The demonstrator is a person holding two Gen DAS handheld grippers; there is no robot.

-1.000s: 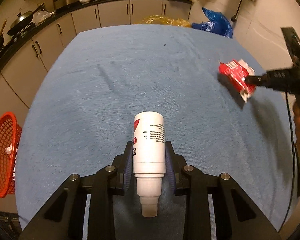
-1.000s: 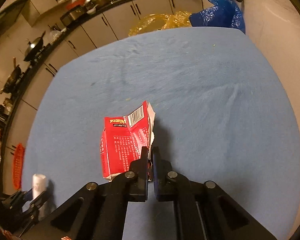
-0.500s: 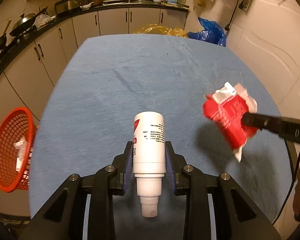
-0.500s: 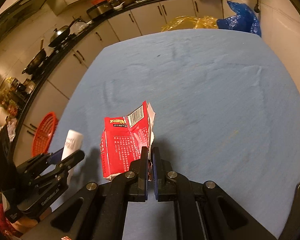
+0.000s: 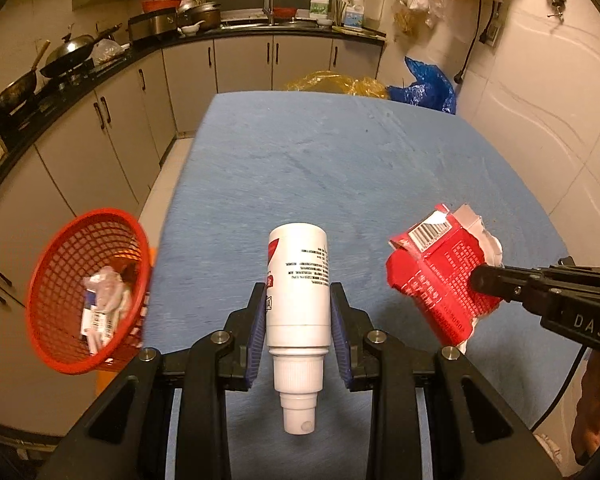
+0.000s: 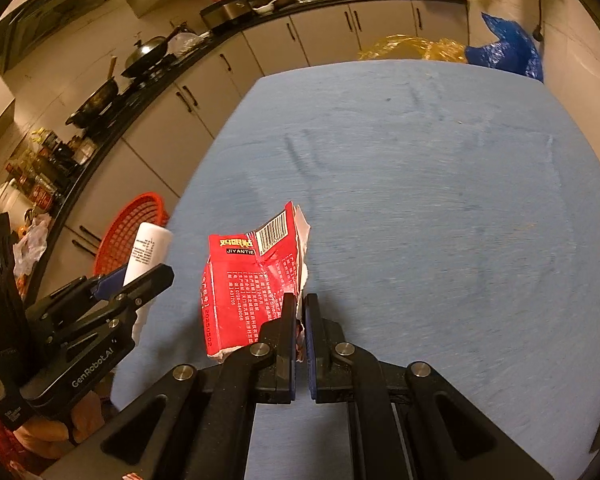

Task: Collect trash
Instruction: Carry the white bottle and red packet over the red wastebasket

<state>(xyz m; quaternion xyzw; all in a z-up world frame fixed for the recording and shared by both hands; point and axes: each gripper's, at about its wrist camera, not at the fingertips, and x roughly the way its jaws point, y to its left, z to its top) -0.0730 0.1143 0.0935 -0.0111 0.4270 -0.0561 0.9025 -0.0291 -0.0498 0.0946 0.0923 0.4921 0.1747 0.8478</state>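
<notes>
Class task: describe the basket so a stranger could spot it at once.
Find the blue table; the basket hangs off its left edge, before the cupboards. It is round, red plastic mesh holding crumpled white scraps, the only open container nearby.

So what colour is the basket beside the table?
Red, best seen from the left wrist view.

The bottle is white with black print and a red mark; the crumpled wrapper is red with a white barcode patch and torn white edge. The mesh basket is red-orange, the tablecloth plain blue.
</notes>
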